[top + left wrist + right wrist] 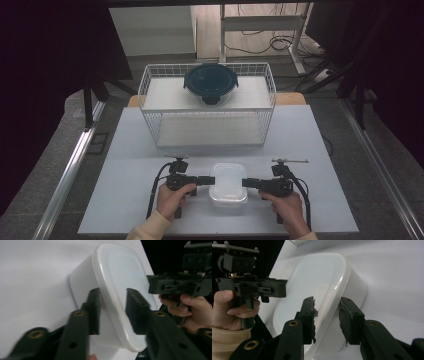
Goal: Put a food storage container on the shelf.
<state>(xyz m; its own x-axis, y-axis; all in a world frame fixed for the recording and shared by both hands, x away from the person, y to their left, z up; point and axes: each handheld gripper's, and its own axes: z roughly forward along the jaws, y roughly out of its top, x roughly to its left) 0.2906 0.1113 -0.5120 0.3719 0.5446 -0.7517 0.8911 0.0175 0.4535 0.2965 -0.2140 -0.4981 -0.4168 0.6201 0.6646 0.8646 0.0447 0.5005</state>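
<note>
We have the lidded plastic box [228, 185] on the near table [125, 165] between both grippers, left [112, 312] and right [327, 320] each clamping its rim; it looks light, slick, slightly flexible; grip opposite edges evenly.

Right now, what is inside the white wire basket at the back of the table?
Inside the wire basket stands a round container with a dark blue lid on a white board. The lid covers it, so its contents cannot be seen.
</note>
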